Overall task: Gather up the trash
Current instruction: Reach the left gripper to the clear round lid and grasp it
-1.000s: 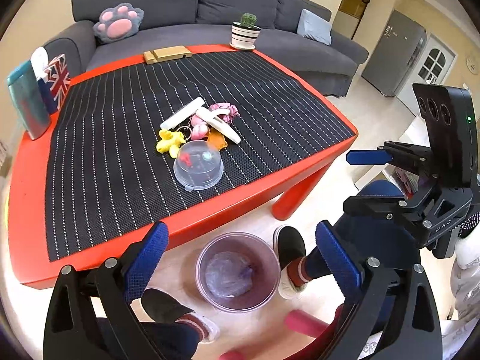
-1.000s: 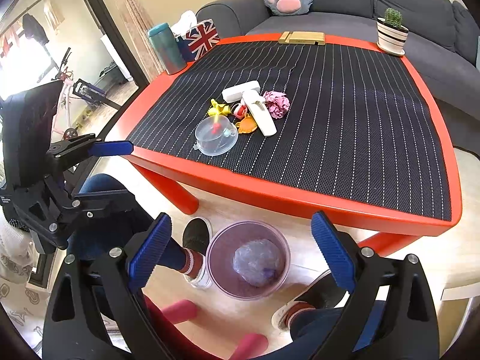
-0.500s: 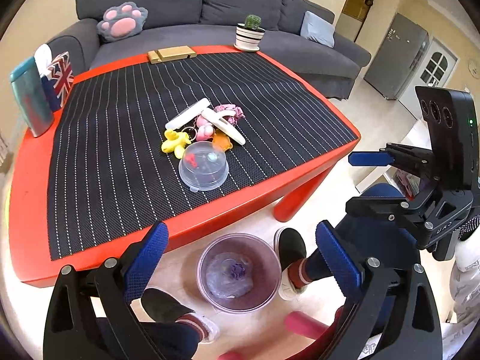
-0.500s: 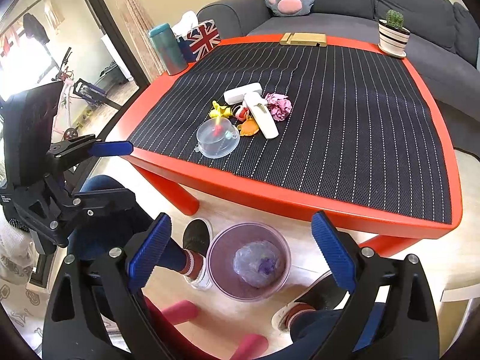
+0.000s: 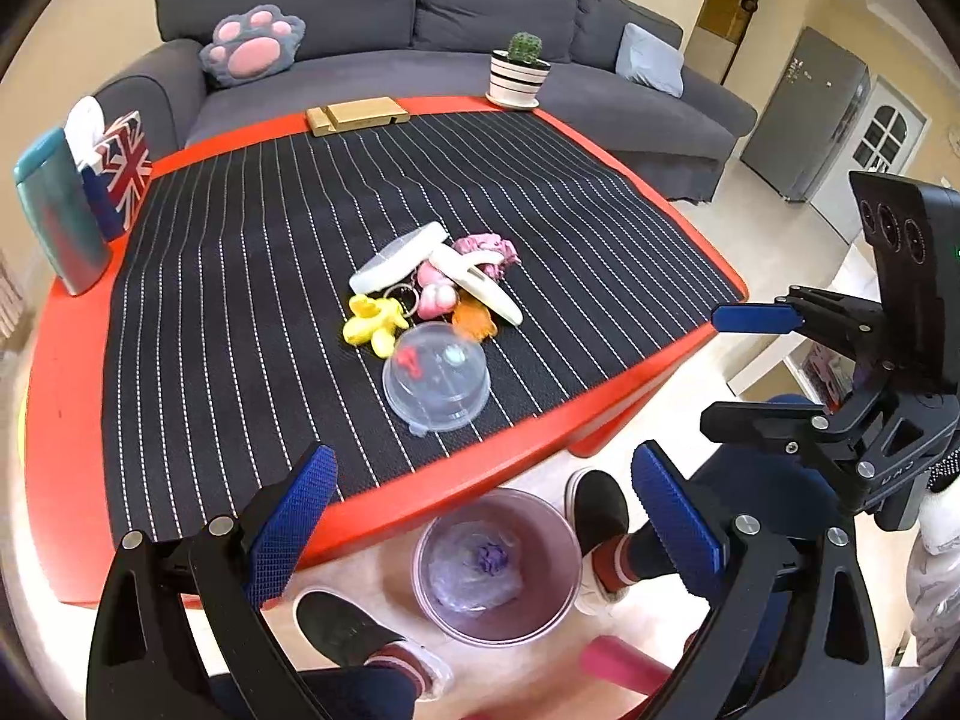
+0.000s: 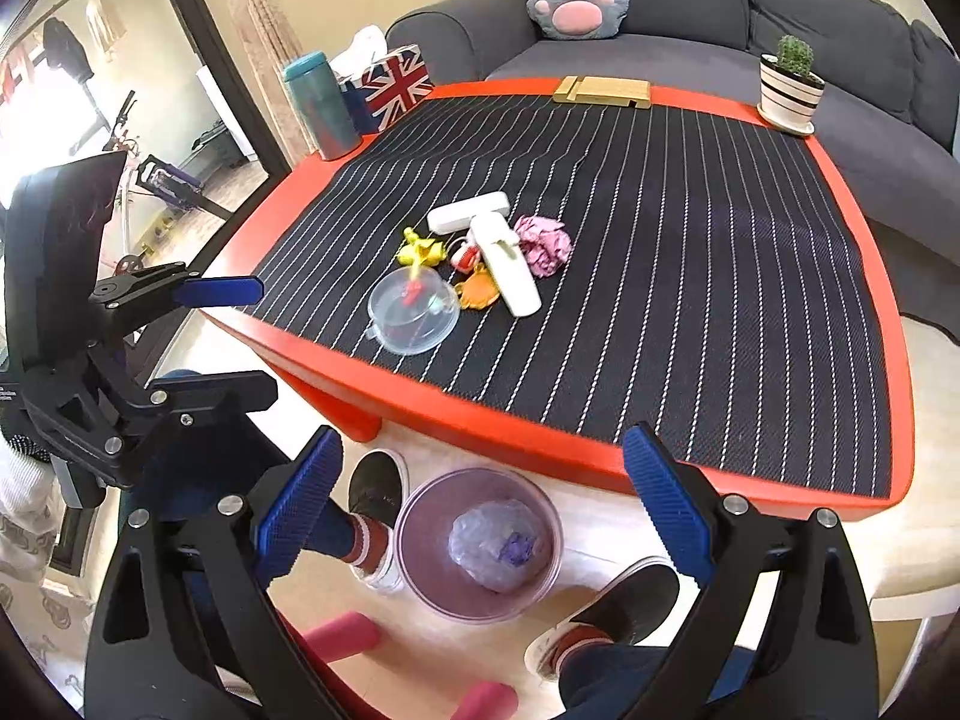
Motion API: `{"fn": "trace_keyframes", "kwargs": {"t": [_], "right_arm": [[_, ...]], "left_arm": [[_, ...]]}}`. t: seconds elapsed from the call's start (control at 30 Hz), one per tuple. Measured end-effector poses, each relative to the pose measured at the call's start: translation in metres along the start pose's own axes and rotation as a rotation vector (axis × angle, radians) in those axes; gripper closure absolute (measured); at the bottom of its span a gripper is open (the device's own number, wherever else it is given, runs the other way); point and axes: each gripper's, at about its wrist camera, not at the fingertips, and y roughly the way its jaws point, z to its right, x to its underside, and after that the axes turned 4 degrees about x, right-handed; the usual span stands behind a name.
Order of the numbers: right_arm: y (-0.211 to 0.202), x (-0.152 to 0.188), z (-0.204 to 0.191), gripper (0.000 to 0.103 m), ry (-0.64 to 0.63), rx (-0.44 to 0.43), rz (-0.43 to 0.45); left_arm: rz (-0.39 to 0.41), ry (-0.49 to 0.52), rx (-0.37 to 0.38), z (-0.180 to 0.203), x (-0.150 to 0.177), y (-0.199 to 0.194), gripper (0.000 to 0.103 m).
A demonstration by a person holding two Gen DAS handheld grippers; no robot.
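Note:
A pile of small items lies mid-table on the striped mat: a crumpled pink paper ball (image 5: pixel 489 249) (image 6: pixel 545 243), a clear plastic dome lid (image 5: pixel 436 383) (image 6: pixel 413 312), two white bars (image 5: pixel 399 258), a yellow toy (image 5: pixel 372 324) and an orange piece (image 5: pixel 474 321). A purple bin (image 5: pixel 498 564) (image 6: pixel 480 546) with a bag stands on the floor under the near table edge. My left gripper (image 5: pixel 480 507) is open and empty above the bin. My right gripper (image 6: pixel 480 492) is open and empty, also above the bin.
The red table (image 5: pixel 54 372) carries a teal bottle (image 5: pixel 54 210), a flag tissue box (image 5: pixel 117 171), a wooden stand (image 5: pixel 357 115) and a potted cactus (image 5: pixel 519 75). A grey sofa (image 5: pixel 360 12) is behind. The person's feet (image 5: pixel 354 630) flank the bin.
Both grippers have drifted slightly forward toward the table, so the pile appears a little nearer. Both stay open and empty.

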Motion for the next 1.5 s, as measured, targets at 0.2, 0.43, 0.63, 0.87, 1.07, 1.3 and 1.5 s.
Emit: {"fn": "trace_keyframes", "kwargs": {"t": [0.2,0.43,0.63,0.87,1.07,1.3,1.5], "right_arm": [[0.003,-0.009,0.01,0.01,0.017,0.025,0.002],[0.006,-0.009,0.023,0.01,0.043,0.038,-0.005],[0.008,-0.006,0.033,0.01,0.063,0.042,-0.009],[0.009,-0.005,0.038,0.01,0.075,0.041,-0.009],[0.011,-0.004,0.04,0.01,0.081,0.035,-0.014],[0.013,-0.005,0.039,0.01,0.08,0.032,-0.014],[0.014,-0.006,0.038,0.01,0.076,0.034,-0.013]], "left_arm": [[-0.033,0.01,-0.014,-0.004,-0.016,0.015,0.008],[-0.081,0.01,-0.039,-0.012,-0.031,0.038,0.008],[-0.137,0.015,-0.072,-0.017,-0.039,0.062,0.008],[-0.172,0.0,-0.087,-0.019,-0.04,0.082,0.009],[-0.178,-0.008,-0.088,-0.02,-0.039,0.088,0.025],[-0.177,-0.001,-0.086,-0.024,-0.041,0.088,0.045],[-0.153,0.001,-0.081,-0.026,-0.038,0.079,0.045]]}}
